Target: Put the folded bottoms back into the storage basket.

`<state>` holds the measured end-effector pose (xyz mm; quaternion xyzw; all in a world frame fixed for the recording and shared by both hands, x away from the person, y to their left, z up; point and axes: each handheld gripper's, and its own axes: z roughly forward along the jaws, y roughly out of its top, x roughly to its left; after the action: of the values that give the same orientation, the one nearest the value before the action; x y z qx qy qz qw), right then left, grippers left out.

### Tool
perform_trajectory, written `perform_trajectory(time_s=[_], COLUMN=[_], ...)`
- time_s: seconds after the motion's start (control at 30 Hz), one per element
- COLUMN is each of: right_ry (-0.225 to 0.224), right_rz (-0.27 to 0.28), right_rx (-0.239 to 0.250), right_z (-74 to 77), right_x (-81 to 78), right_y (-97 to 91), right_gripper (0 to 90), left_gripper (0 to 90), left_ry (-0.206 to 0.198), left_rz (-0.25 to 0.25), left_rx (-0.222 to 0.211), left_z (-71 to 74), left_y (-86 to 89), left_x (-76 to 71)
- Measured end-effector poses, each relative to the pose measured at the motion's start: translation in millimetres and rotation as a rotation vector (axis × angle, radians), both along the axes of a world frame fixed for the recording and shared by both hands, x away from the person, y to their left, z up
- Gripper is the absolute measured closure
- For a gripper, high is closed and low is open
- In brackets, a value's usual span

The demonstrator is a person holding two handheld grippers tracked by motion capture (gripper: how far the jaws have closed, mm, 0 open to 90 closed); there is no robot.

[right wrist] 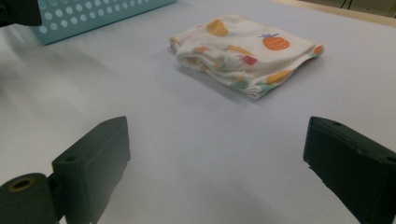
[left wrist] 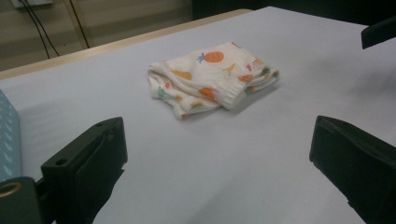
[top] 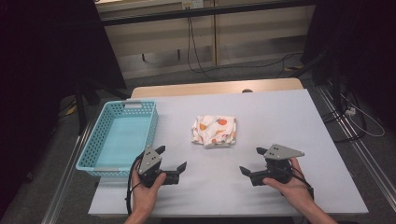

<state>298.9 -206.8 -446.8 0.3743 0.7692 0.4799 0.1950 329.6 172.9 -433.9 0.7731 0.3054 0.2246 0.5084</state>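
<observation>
Centrally on the pale grey surface (top: 280, 121): folded cloth (top: 214, 131), white with orange fruit print, lying flat, touching neither gripper. Well apart from the turquoise basket (top: 140, 108) at the surface's left edge; basket perforated, its interior bare.

Near edge, left: left gripper (top: 170, 158), held in the person's left hand (top: 147, 189), jaws spread wide, nothing between them. Near edge, right: right gripper (top: 251, 161), held in the right hand (top: 292, 184), jaws likewise wide apart and empty. Both grippers aimed toward the cloth, short of it, with bare surface between.

Left gripper view: cloth (left wrist: 212, 79) ahead, between the two black jaws and beyond them; ribbed hem facing the camera; basket corner (left wrist: 8, 140) cut off at the left margin; dark tip of the other gripper cut off at the upper right.

Right gripper view: cloth (right wrist: 246, 52) ahead and slightly right; basket wall (right wrist: 93, 16) cut off along the top edge; dark blurred shape at the upper left corner, hard to make out.

Hidden or unclear: inner layers of the folded cloth; forearms cut off at the bottom of the high view; background beyond the surface dark on both sides. No legible writing, brand or label on cloth, basket or grippers.
</observation>
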Motion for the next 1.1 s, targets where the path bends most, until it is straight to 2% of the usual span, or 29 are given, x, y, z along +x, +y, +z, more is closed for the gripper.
perform_trajectory(time_s=[0.13, 0.2, 0.3, 0.43, 0.47, 0.53, 0.73, 0.77, 0.87, 1.1], right_ry=[0.007, 0.039, 0.040, 0.054, 0.054, 0.066, 0.071, 0.091, 0.100, 0.108], right_rz=[0.017, 0.038, 0.051, 0.085, 0.085, 0.102, 0.133, 0.142, 0.165, 0.172], right_rx=[-0.021, -0.047, -0.048, -0.070, -0.070, -0.078, -0.097, -0.112, -0.101, -0.137], right_z=[2.6, 7.6, 9.9, 13.6, 13.6, 14.9, 21.7, 23.4, 24.1, 21.8], right_x=[4.5, 11.2, 15.8, 29.7, 29.7, 35.8, 51.8, 56.7, 61.4, 77.9], right_y=[3.6, 6.7, 9.5, 20.2, 20.2, 25.8, 39.9, 44.4, 48.4, 63.8], right_gripper=[7.5, 7.4, 7.5, 6.2, 6.2, 6.6, 5.2, 6.4, 8.3, 13.6], left_gripper=[4.1, 4.1, 4.1, 4.2, 4.2, 4.1, 4.2, 4.0, 4.0, 4.0], left_ry=[0.002, 0.003, 0.005, 0.001, 0.005, 0.003, 0.016, 0.034, 0.019, 0.018], left_rz=[-0.005, -0.009, -0.010, -0.011, -0.013, -0.016, -0.023, -0.024, -0.037, -0.038], left_rx=[0.005, 0.007, -0.003, 0.018, 0.004, 0.017, -0.001, -0.012, 0.007, 0.018], left_z=[0.1, 0.0, -0.8, -1.3, -2.0, -1.8, -1.0, -1.3, -1.5, -1.8], left_y=[-0.3, -1.1, -2.3, -3.6, -4.5, -4.3, -2.7, -4.0, -5.6, -6.5], left_x=[-1.1, -1.1, -0.9, -1.1, -1.0, -0.3, -0.5, -1.6, -2.1, -1.0])
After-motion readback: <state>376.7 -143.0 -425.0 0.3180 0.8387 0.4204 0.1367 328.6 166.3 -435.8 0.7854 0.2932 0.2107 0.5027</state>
